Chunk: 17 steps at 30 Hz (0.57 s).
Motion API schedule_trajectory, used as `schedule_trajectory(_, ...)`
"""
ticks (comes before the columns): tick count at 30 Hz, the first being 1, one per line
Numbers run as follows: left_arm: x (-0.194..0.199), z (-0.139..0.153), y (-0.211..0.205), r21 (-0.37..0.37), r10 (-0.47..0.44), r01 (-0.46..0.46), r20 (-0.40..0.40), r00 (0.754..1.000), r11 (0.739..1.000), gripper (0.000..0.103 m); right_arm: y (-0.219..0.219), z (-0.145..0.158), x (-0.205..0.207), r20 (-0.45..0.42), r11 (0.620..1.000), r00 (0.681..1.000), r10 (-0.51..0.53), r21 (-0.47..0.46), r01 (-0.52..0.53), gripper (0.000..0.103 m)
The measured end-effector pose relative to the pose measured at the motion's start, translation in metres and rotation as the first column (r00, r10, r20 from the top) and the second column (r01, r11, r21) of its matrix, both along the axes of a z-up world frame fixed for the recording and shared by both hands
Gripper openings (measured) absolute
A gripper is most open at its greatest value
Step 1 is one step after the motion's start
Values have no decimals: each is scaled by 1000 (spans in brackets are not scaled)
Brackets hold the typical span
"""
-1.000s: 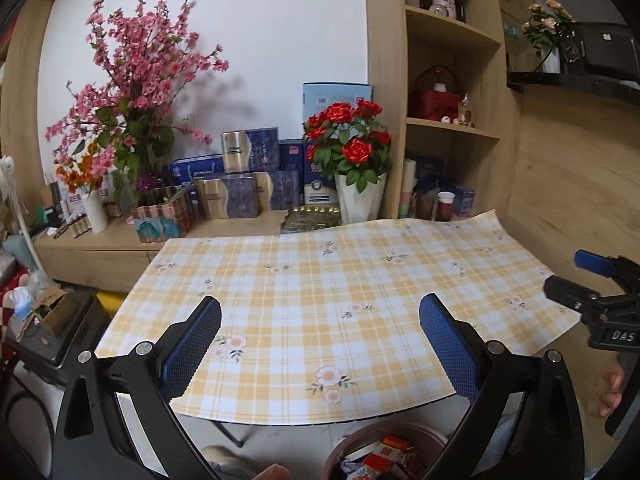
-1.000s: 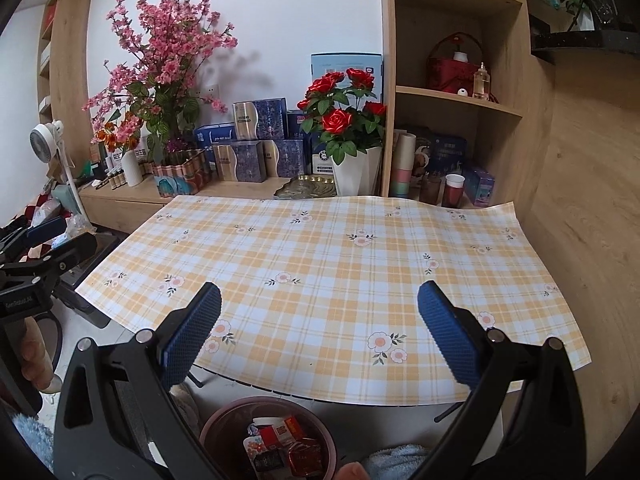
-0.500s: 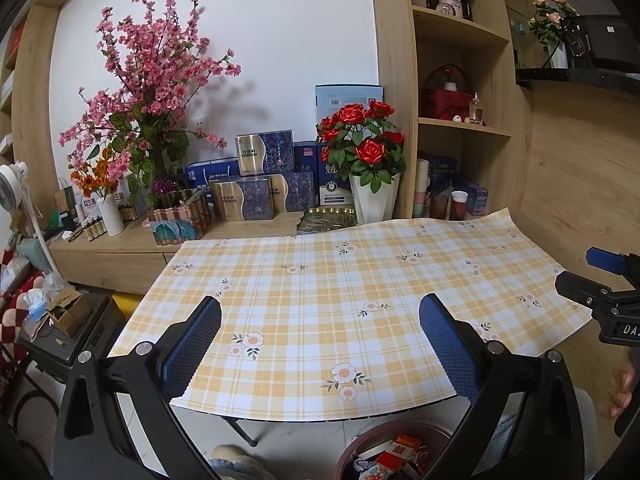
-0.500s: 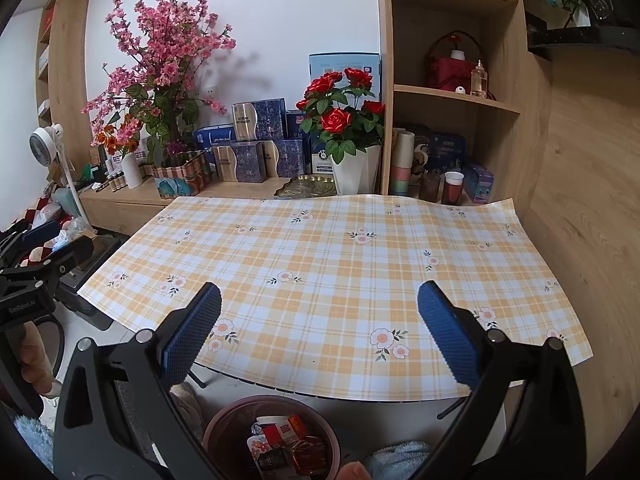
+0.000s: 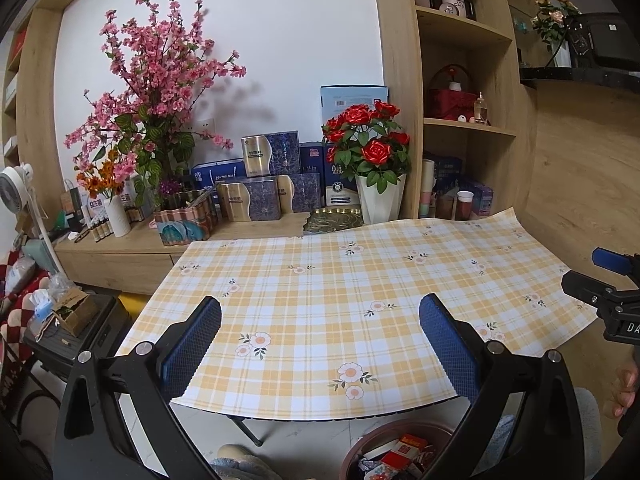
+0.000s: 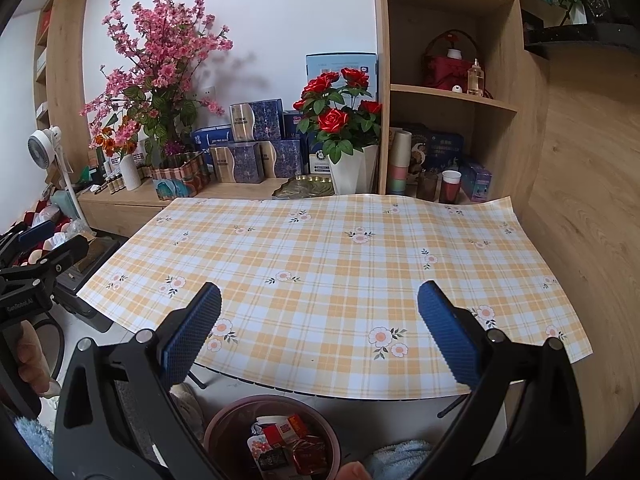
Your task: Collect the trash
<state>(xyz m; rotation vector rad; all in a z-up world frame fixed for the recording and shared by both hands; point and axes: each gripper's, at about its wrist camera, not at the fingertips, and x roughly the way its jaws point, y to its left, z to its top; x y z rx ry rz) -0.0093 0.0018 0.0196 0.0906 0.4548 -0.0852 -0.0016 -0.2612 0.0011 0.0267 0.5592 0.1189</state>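
The tabletop (image 5: 320, 304), covered by a yellow plaid cloth with small flower prints, serves as the landmark. Both pairs of tongs hang over its near edge with nothing between their blue pads. The left tongs (image 5: 320, 344) stand wide apart, one pad over the near-left part of the cloth and the other over the near-right part. The right tongs (image 6: 320, 336) are spread just as wide and grip nothing.

Below the near edge of the tabletop, on the floor, sits a round brownish bin (image 6: 224, 424). Inside it lies the trash (image 6: 288, 444): red and white wrappers and small packets piled together. In the left wrist view the same bin (image 5: 400, 432) shows under the near-right corner of the tabletop, with the trash (image 5: 400, 456) visible at the bottom edge.

Beyond the far edge of the tabletop, a white vase of red roses (image 6: 340, 120) stands on a wooden sideboard (image 6: 120, 204), with a pink blossom arrangement (image 6: 160, 52) farther left and blue boxes (image 6: 256, 140) between them. To the far right of the tabletop rise wooden shelves (image 6: 448, 92).

In the right wrist view, a hand (image 6: 28, 356) gripping the left tool's handle shows off the tabletop's near-left side.
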Motion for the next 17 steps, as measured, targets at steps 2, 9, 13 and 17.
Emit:
schedule_trajectory(2,0,0,0,3,3,-3,2,1000,1000,97,-2,0,0,-1,1000,1000,-4,2,4,97)
schedule_trajectory(9,0,-1,-1,3,4,-4,-1,1000,1000,97,-4,1,0,-2,1000,1000,-6,4,6,97)
schedule_trajectory(13,1,-1,-1,5,6,-6,-1,1000,1000,97,-4,1,0,-3,1000,1000,-7,5,7,97)
schedule_trajectory(17,1,-1,-1,9,12,-12,-2,1000,1000,97,-4,1,0,-3,1000,1000,-6,5,6,97)
